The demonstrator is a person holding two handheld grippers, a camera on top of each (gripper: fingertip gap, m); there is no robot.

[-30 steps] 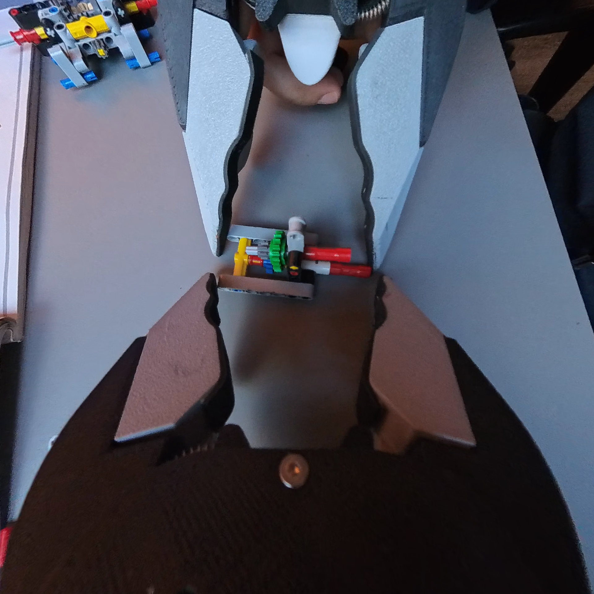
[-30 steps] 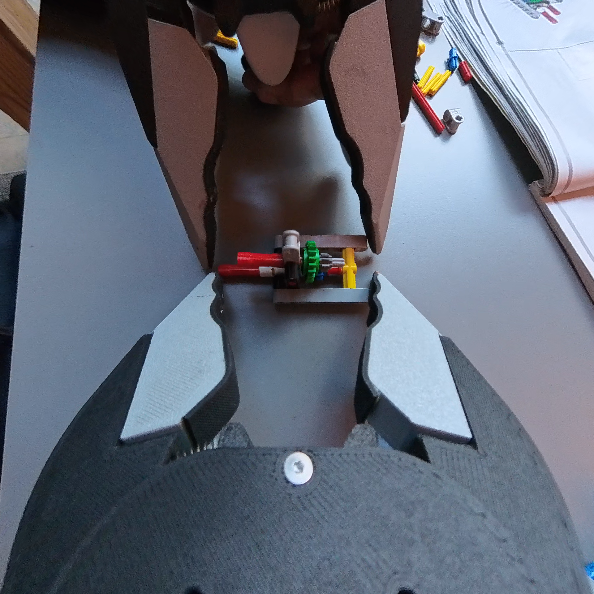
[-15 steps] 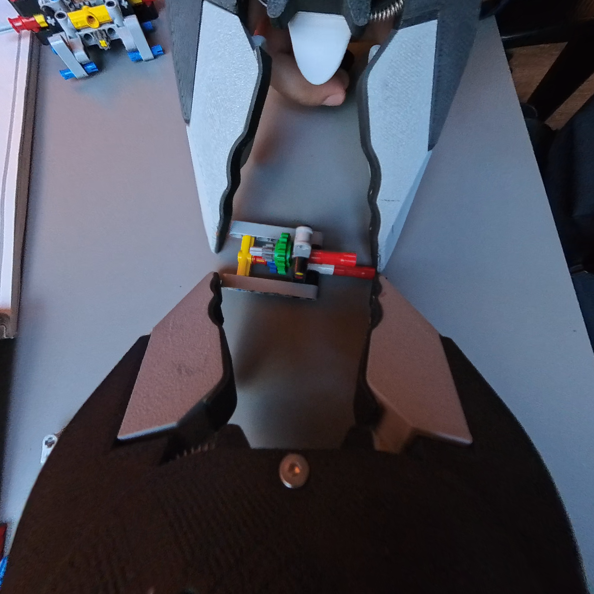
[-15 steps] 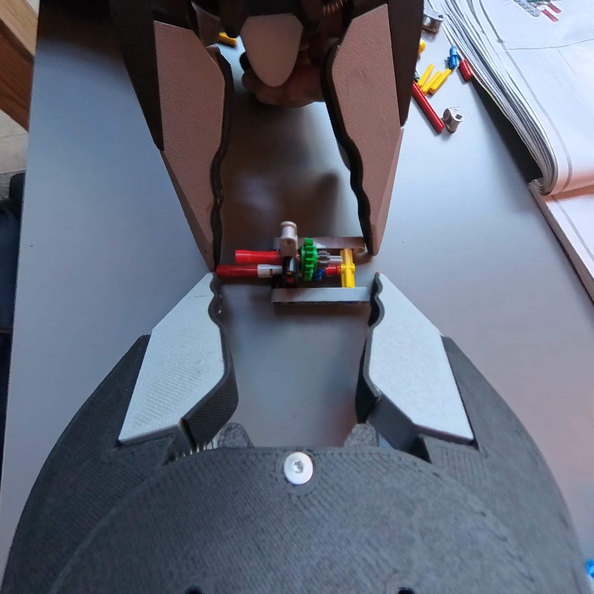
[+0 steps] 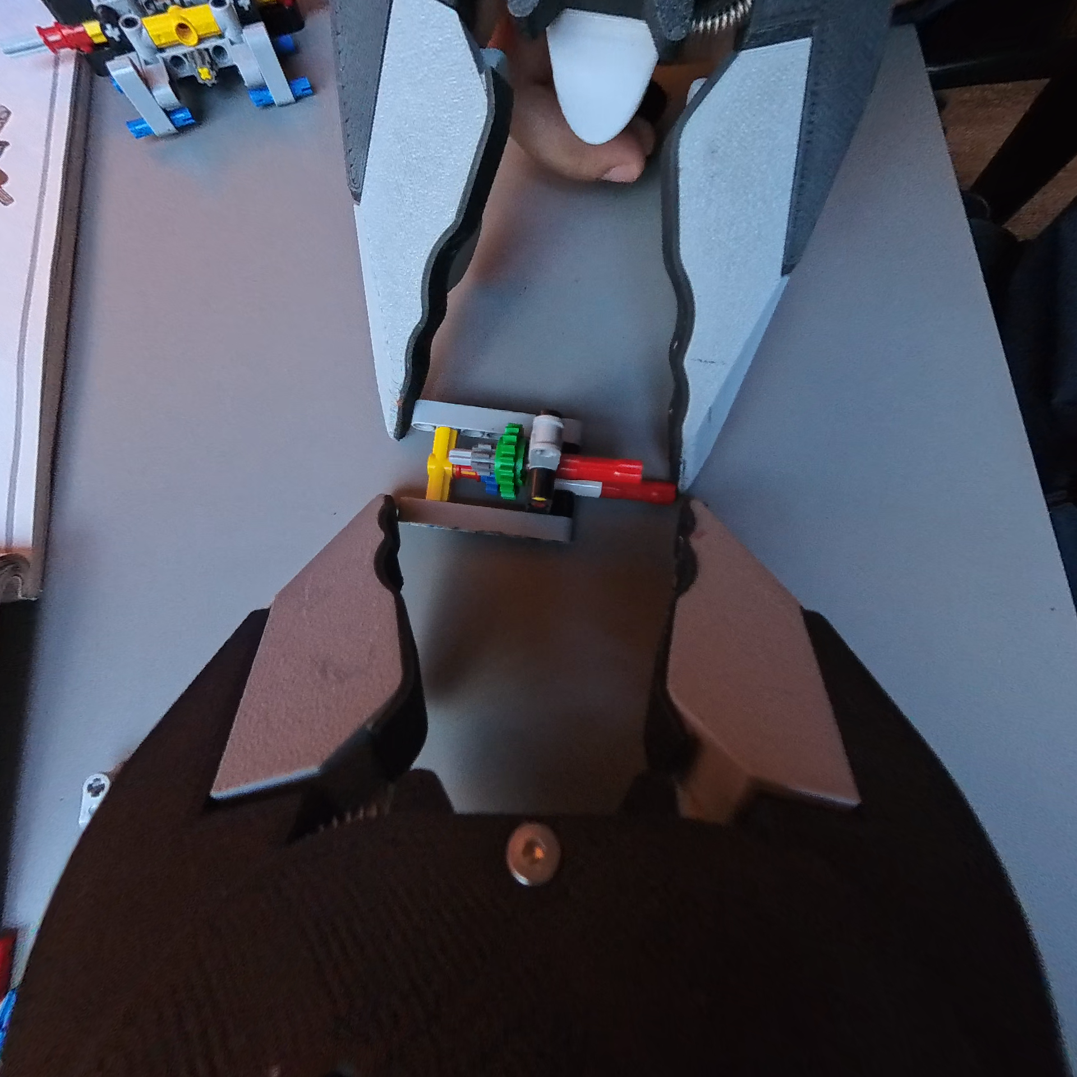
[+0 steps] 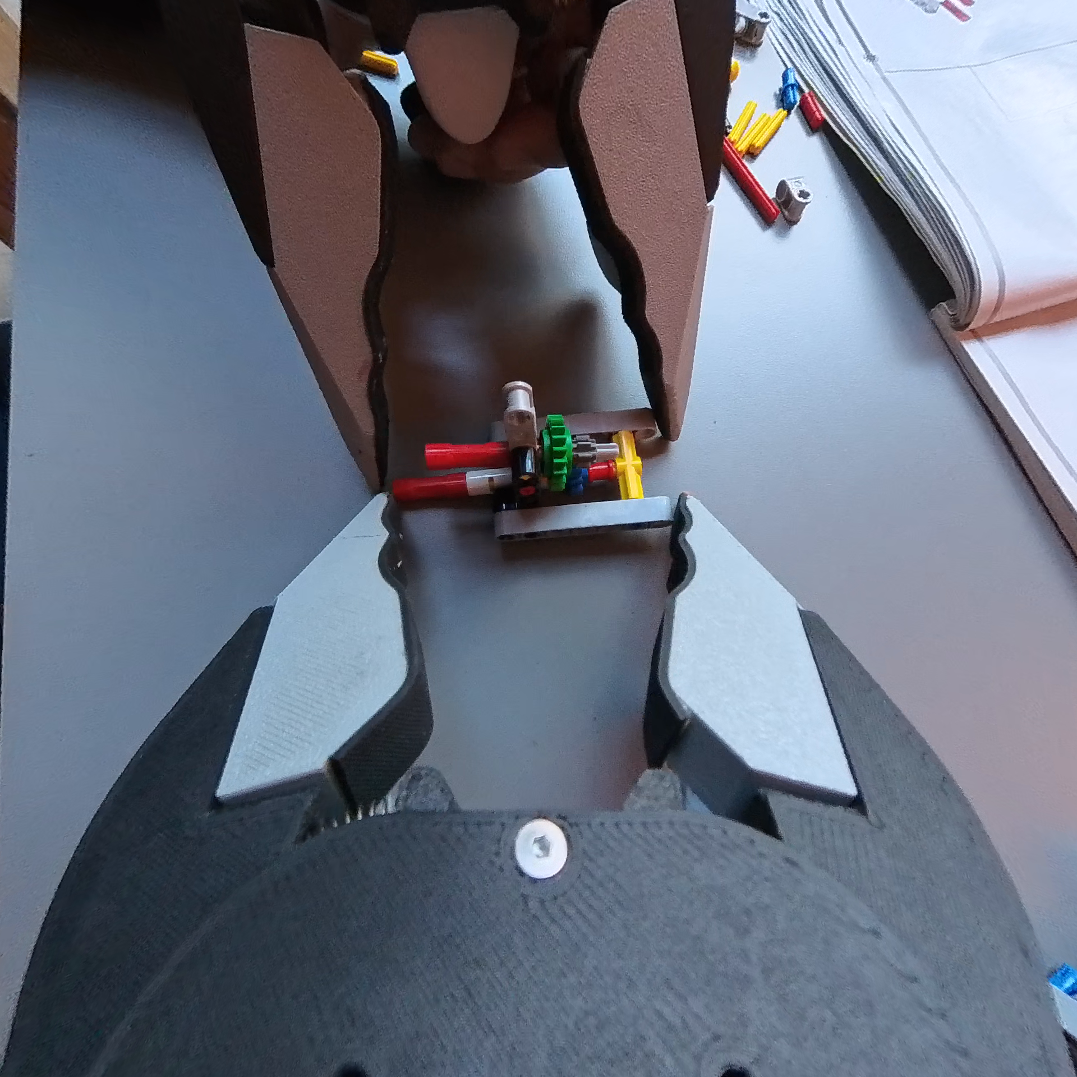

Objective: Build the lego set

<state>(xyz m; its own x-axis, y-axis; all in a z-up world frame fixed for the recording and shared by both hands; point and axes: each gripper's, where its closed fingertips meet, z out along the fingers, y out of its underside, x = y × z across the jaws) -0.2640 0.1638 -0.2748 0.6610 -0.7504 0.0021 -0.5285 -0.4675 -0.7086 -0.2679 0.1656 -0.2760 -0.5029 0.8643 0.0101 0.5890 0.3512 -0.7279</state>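
Both grippers stand wide and hold nothing, as half a second ago; the small toy-brick assembly with grey beams, green gear, yellow cross piece and red axles has barely shifted. It lies on the grey bench just ahead of the brown left gripper and the grey right gripper, which face each other (tips almost meeting around it). The left view alone shows a larger grey-and-yellow brick model far ahead-left. The right view alone shows loose yellow and red pins and an open booklet ahead-right.
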